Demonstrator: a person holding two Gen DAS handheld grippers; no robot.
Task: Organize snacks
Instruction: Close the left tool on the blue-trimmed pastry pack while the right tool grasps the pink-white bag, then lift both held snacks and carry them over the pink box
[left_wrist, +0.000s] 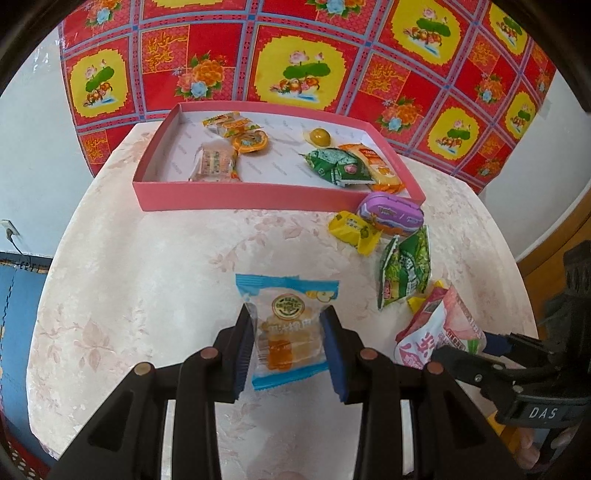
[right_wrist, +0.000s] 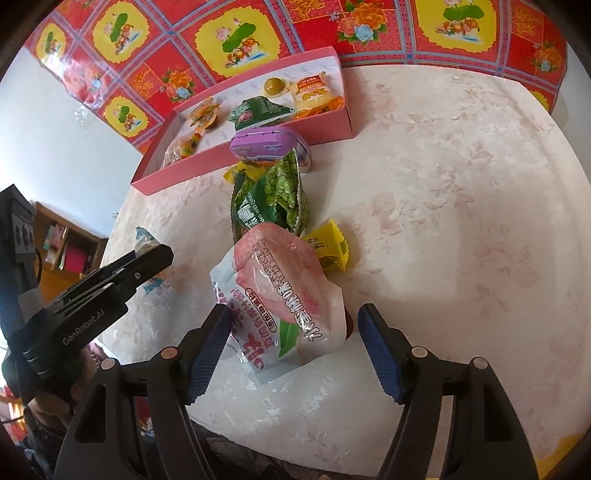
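Note:
My left gripper (left_wrist: 290, 350) is shut on a clear blue-edged snack packet (left_wrist: 286, 325), held just above the table, in front of the pink tray (left_wrist: 236, 195). The tray holds several snacks, among them a green packet (left_wrist: 338, 166) and a yellow jelly cup (left_wrist: 319, 137). My right gripper (right_wrist: 295, 350) is open around a pink-and-white snack bag (right_wrist: 284, 295) lying on the table; its fingers stand apart from the bag. The bag also shows in the left wrist view (left_wrist: 439, 332).
Loose on the table by the tray's near right corner: a purple tin (left_wrist: 391, 212), a yellow candy (left_wrist: 352, 230), a green pea packet (left_wrist: 404, 267). Another yellow candy (right_wrist: 330, 247) lies beside the pink bag. A red floral cloth (left_wrist: 295, 55) hangs behind.

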